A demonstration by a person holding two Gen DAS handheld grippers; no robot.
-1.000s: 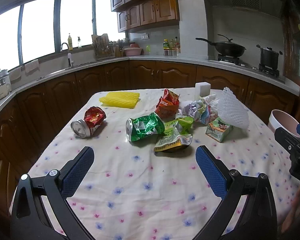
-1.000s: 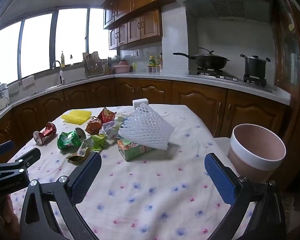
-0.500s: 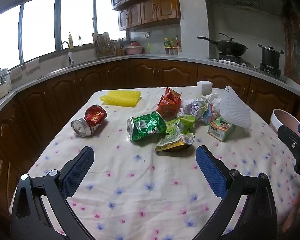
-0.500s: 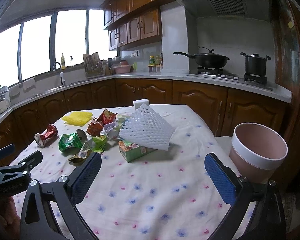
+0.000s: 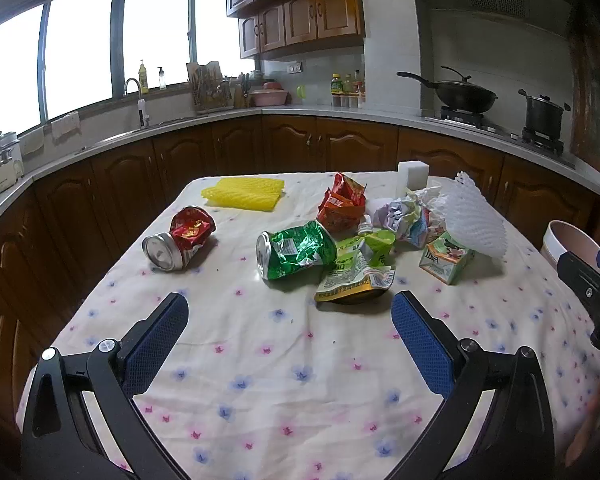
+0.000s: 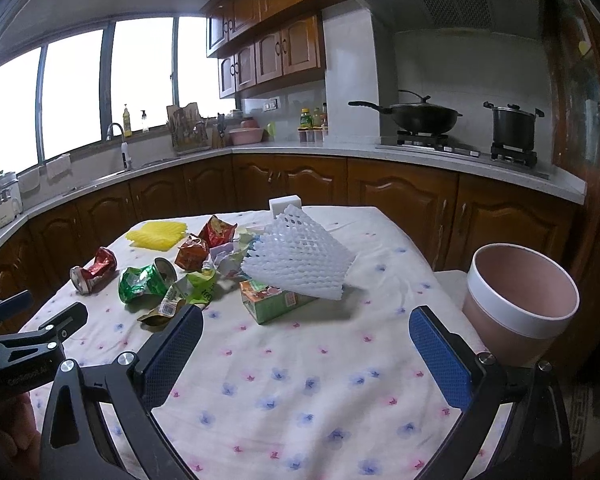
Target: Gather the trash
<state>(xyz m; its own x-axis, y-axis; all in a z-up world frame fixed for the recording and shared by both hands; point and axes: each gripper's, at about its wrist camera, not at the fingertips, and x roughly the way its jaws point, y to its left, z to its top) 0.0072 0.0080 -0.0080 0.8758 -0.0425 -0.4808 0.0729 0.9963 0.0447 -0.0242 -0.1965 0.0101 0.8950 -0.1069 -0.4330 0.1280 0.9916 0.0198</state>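
Trash lay untouched in a loose heap on the floral tablecloth (image 5: 291,360), and neither tool had anything in it. The left gripper (image 5: 289,328) hovered low over the near edge of the table with its blue-padded fingers (image 5: 155,340) spread wide and empty. The right gripper (image 6: 306,344) hung likewise, spread and holding nothing, with the pink, white-banded waste bin (image 6: 520,312) just beside its right finger, off the table's edge.

Judging by that, the job stood at its very start: an approach, with no piece yet chosen. The next move would call for one gripper to go forward and down onto a single piece, close on it, and carry it to the bin (the right one is the better placed for that).

Nearest the left gripper lay a flattened yellow-green foil pouch (image 5: 354,276), touching a crushed green drinks can (image 5: 295,250) on its side. Well apart to the left sat a crushed red drinks can (image 5: 181,238). Beyond were a crumpled red-orange snack bag (image 5: 340,208), a ball of crumpled pale printed paper (image 5: 404,218) and a flat yellow foam net (image 5: 243,196). Closest to the right gripper was a small green juice carton (image 6: 273,300), tilted, with a white foam fruit net (image 6: 300,260) resting on top of it. The net looked light and springy and might slip from a shallow pinch; the cans, already dented, should grip firmly.
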